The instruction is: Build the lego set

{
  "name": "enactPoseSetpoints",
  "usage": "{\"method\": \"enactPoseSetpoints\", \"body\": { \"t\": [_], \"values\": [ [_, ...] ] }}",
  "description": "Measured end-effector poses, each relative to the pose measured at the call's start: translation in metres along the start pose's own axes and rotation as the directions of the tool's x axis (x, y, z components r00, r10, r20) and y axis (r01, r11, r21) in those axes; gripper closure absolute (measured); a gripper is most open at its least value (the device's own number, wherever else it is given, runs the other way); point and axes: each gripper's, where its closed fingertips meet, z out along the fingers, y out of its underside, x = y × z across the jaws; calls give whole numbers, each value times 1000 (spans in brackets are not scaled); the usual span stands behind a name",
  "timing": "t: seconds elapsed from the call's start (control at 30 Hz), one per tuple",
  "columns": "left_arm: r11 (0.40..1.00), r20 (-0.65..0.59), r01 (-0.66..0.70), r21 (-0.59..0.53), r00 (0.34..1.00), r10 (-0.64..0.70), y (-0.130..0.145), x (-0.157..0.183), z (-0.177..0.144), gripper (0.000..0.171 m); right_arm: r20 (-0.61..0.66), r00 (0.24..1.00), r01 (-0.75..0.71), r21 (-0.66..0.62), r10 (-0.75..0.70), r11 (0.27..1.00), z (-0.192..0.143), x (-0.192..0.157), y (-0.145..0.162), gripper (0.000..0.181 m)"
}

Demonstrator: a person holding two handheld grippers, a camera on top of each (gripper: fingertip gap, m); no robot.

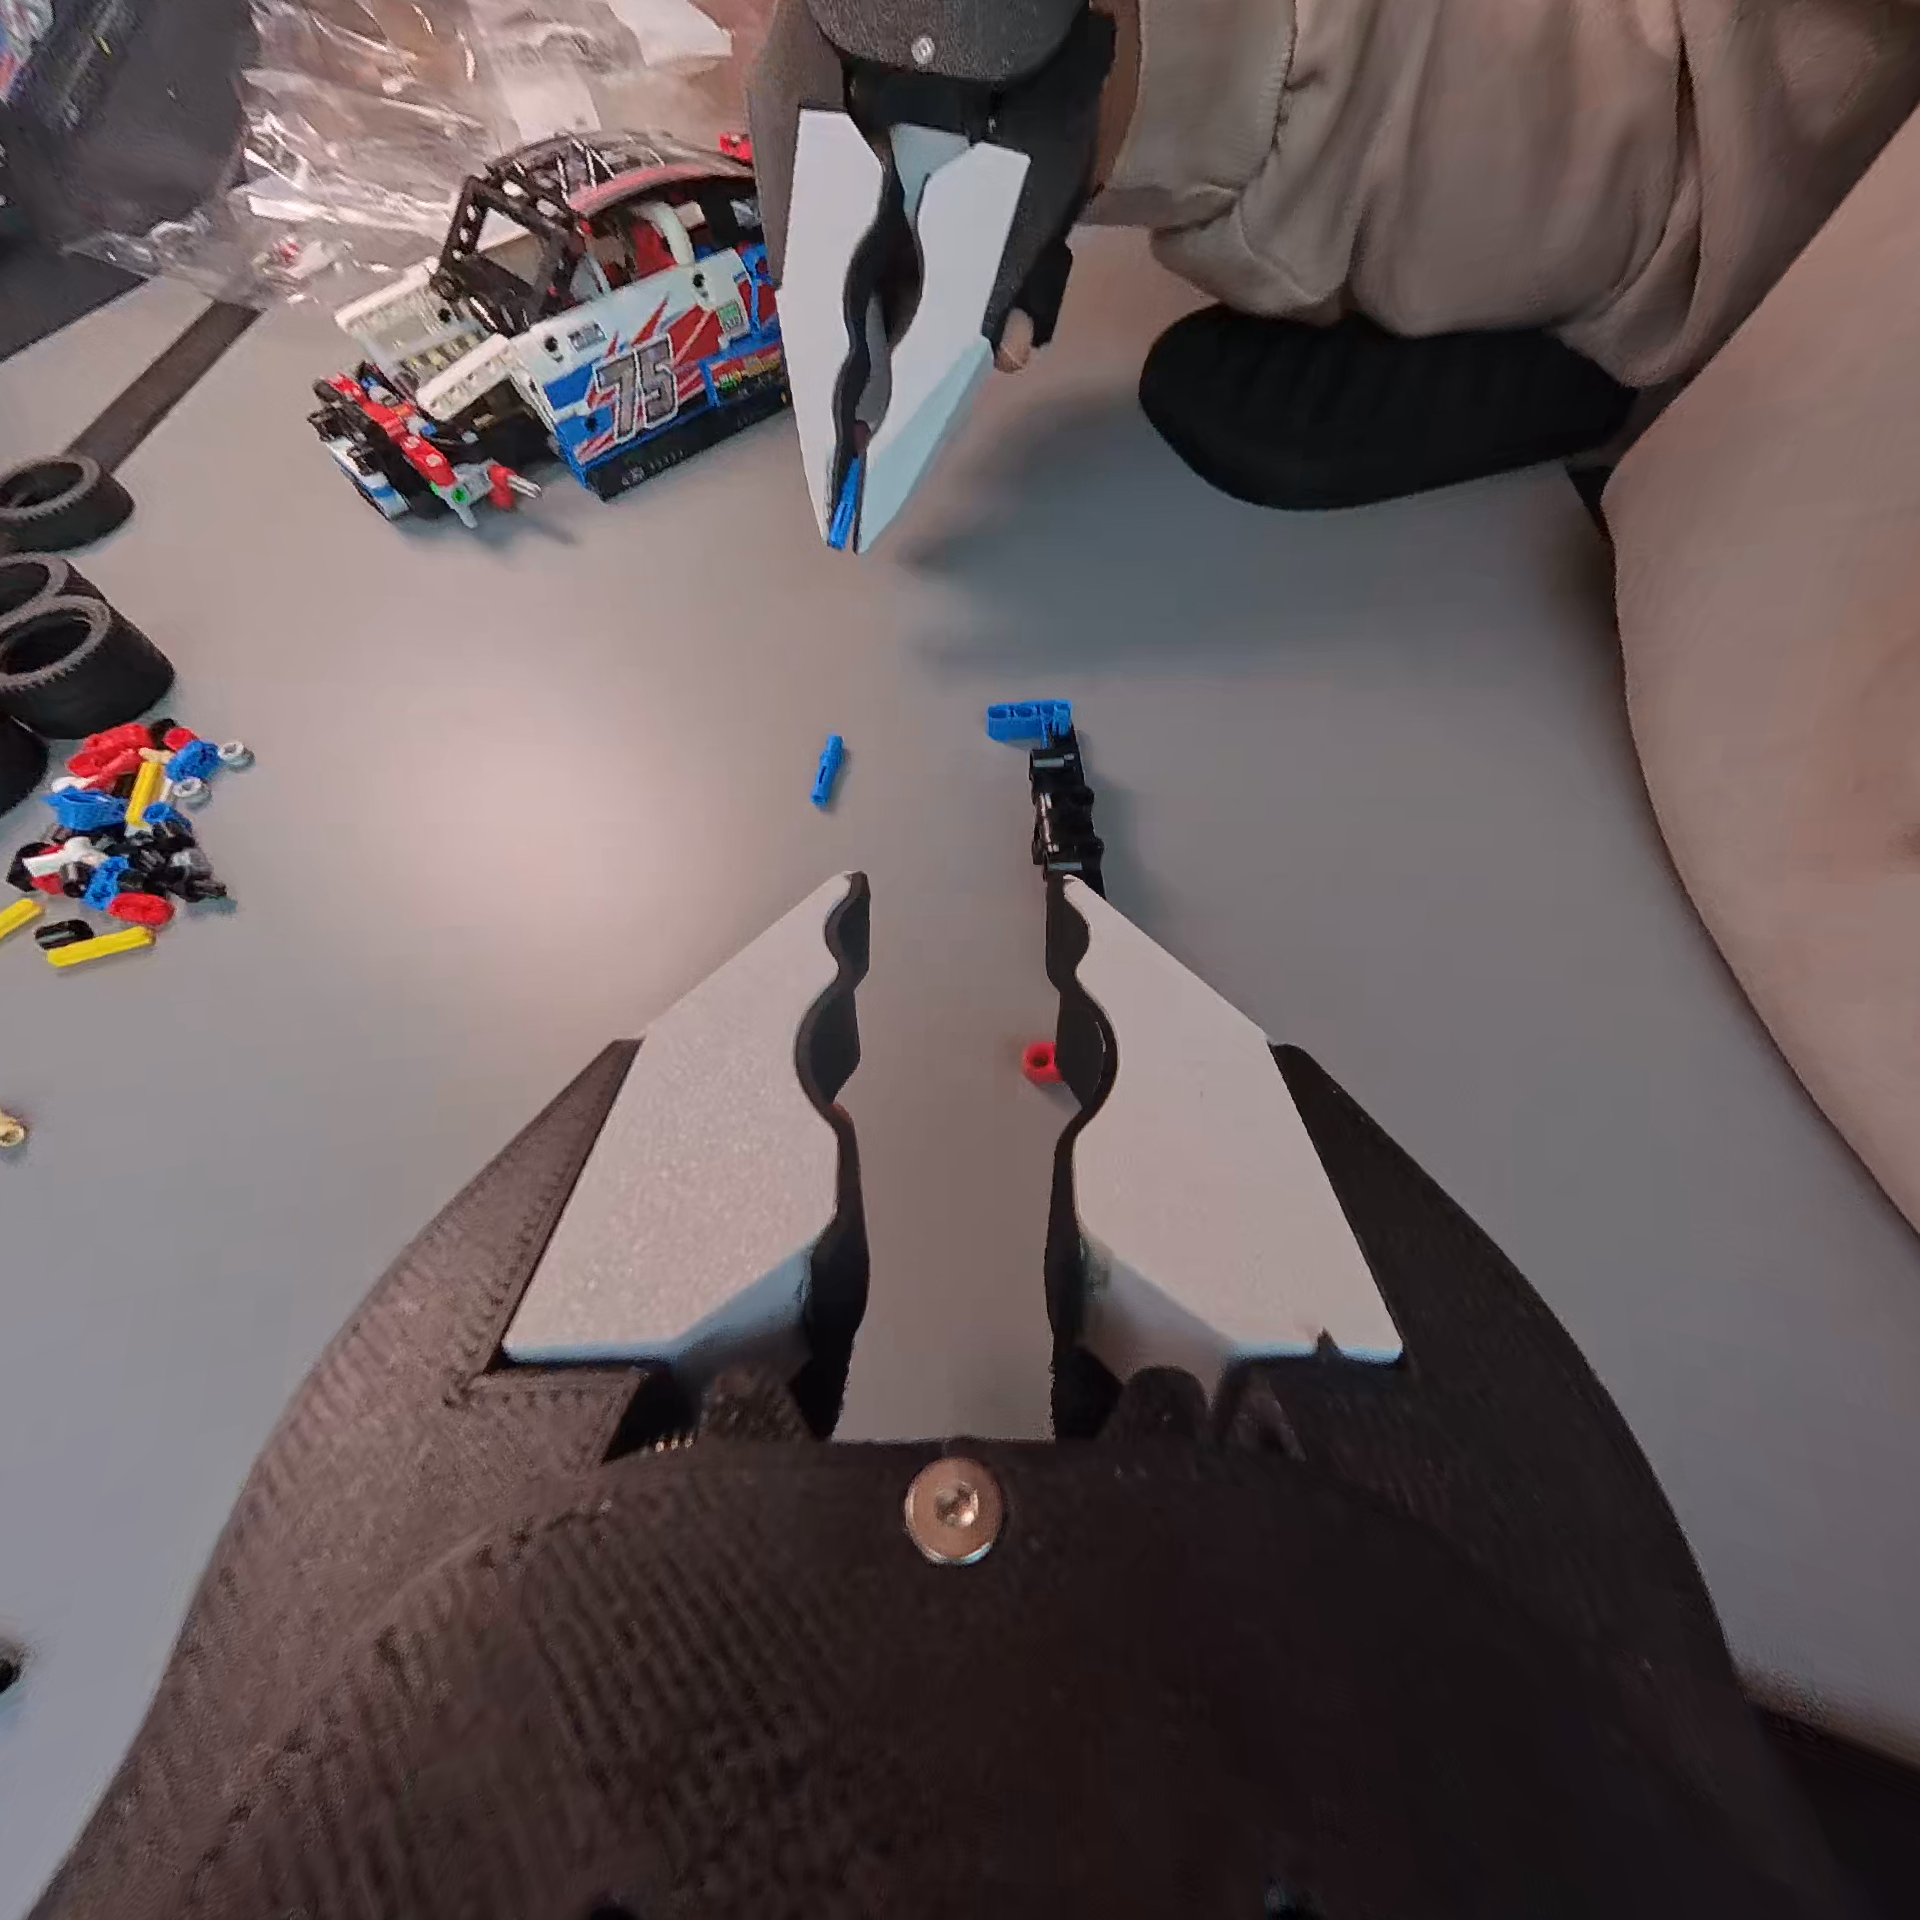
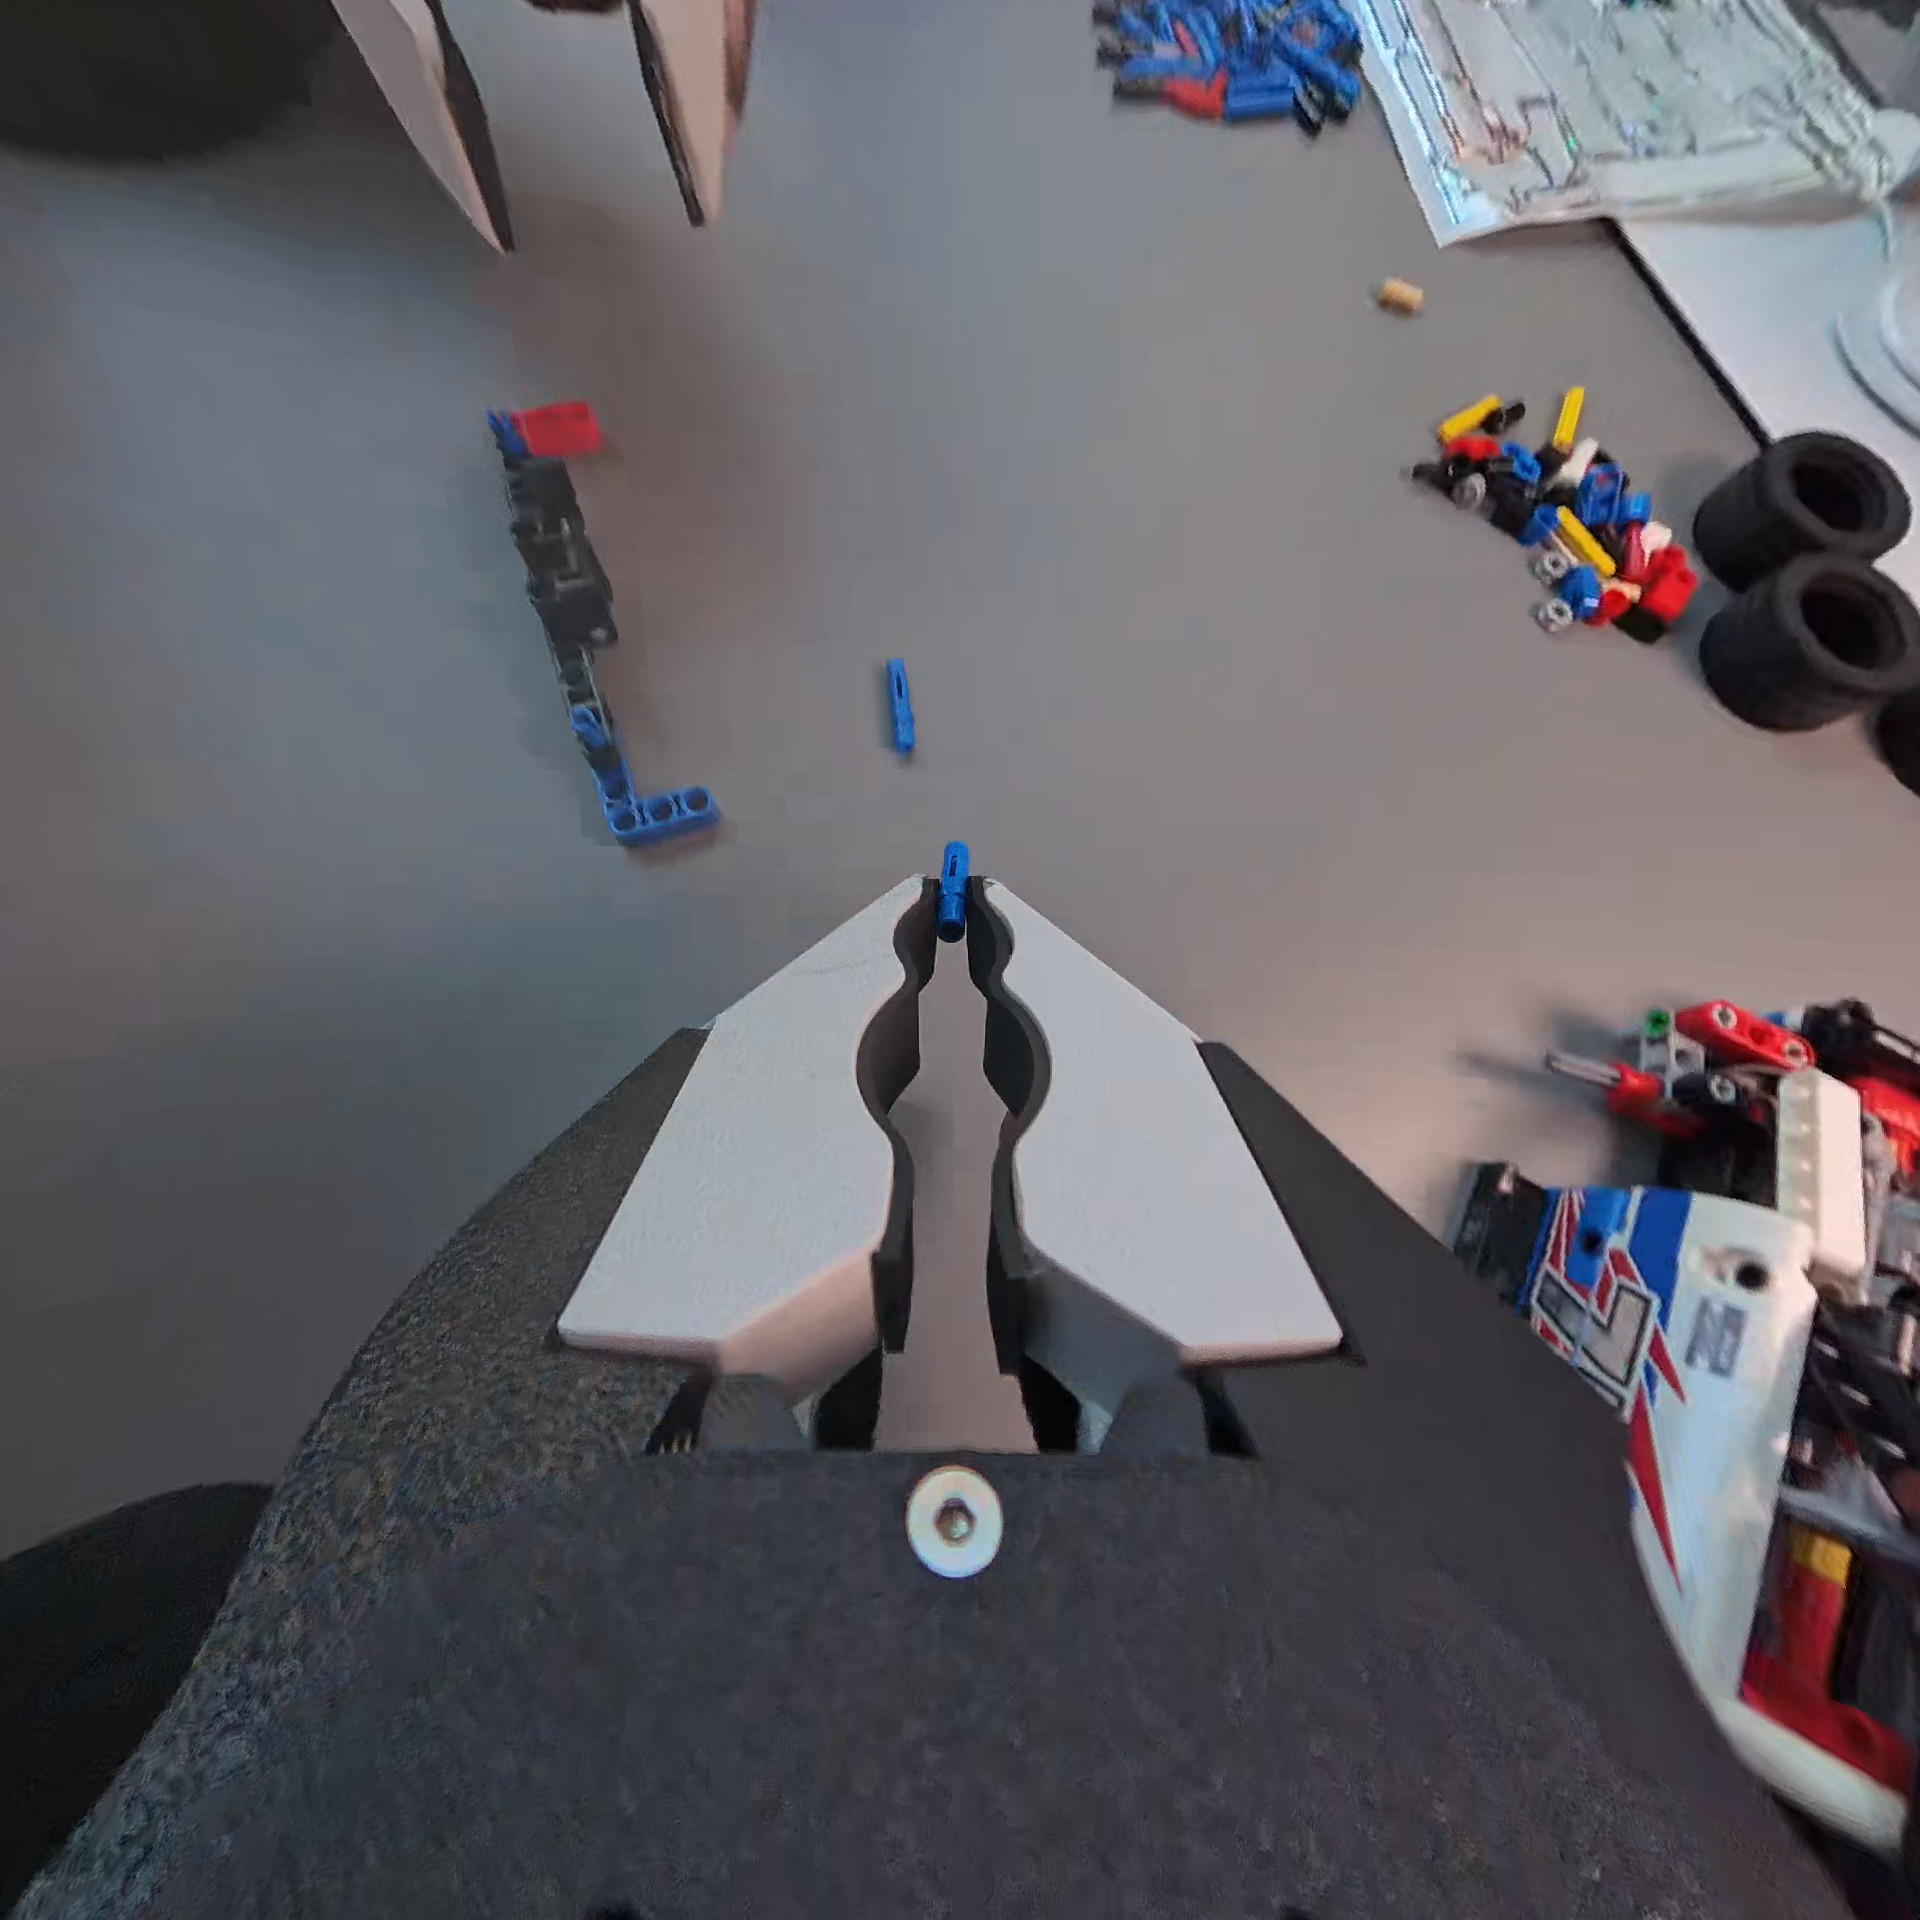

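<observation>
My right gripper (image 2: 953, 883) is shut on a small blue pin (image 2: 952, 894), held at the fingertips above the grey table (image 2: 1143, 644). It also shows in the left wrist view (image 1: 847, 530), with the blue pin (image 1: 844, 509) at its tips. My left gripper (image 1: 961, 883) is open with nothing between its pads, low over the table. A black beam assembly (image 1: 1062, 805) with a blue L-shaped piece (image 1: 1029, 721) lies just past its right fingertip (image 1: 1081, 896). It also shows in the right wrist view (image 2: 566, 582). A second blue pin (image 1: 827, 770) lies loose on the table (image 2: 900, 707).
A small red bush (image 1: 1039, 1062) lies by my left gripper's right finger. The partly built race car (image 1: 582, 364) stands at the back left. Black tyres (image 1: 62, 634) and a pile of loose pieces (image 1: 114, 831) are at the left. A person's sleeve (image 1: 1455, 156) is at the right.
</observation>
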Motion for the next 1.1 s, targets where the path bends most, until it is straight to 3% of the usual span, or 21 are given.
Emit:
{"method": "enactPoseSetpoints", "body": {
  "t": [0.2, 0.33, 0.4, 0.47, 0.57, 0.63, 0.73, 0.8, 0.87, 0.97, 1.03, 1.1],
  "values": [
    [995, -72, 0, -97, 997, -7, 19, 15, 2, 129, -74, 997, 6, -189, -20, 982, 4, 9, 39, 178],
    [985, -94, -47, -168, 995, 31, 30, 24, 10, 129, -85, 996, 21, -190, -37, 982, 7, 9, 36, 177],
    [982, -102, -65, -176, 994, 47, 30, 27, 13, 133, -94, 994, 28, -192, -47, 981, 6, 10, 35, 165],
    [978, -96, -89, -189, 993, 72, 32, 28, 18, 143, -93, 995, 30, -146, -44, 989, 2, 8, 23, 155],
    [966, -65, -119, -231, 992, 107, 39, 23, 23, 166, 12, 997, 78, 30, -78, 997, -4, -22, -20, 153],
    [972, -76, -52, -230, 997, 35, 39, 22, 24, 167, 106, 985, 125, 80, -133, 989, 0, -52, -36, 152],
    [968, -158, 173, -183, 967, -203, 30, 25, 21, 167, 152, 963, 222, 13, -221, 975, 25, -76, -30, 143],
    [928, -233, 335, -162, 901, -366, 25, 28, 18, 167, 128, 956, 269, -24, -264, 963, 38, -77, -26, 146],
    [862, -325, 485, -151, 799, -506, 19, 31, 13, 167, 125, 960, 253, -3, -251, 967, 43, -77, -29, 160],
    [783, -374, 607, -134, 701, -607, 14, 25, 8, 169, 192, 968, 162, 2, -160, 987, 42, -81, -31, 163],
    [802, -368, 591, -82, 730, -576, 9, 19, 3, 147, 271, 963, 28, -61, -10, 998, 41, -81, -26, 166],
    [867, -302, 497, -46, 820, -486, 8, 15, 2, 134, 330, 938, -76, -101, 105, 992, 42, -78, -27, 175]
  ]
}}
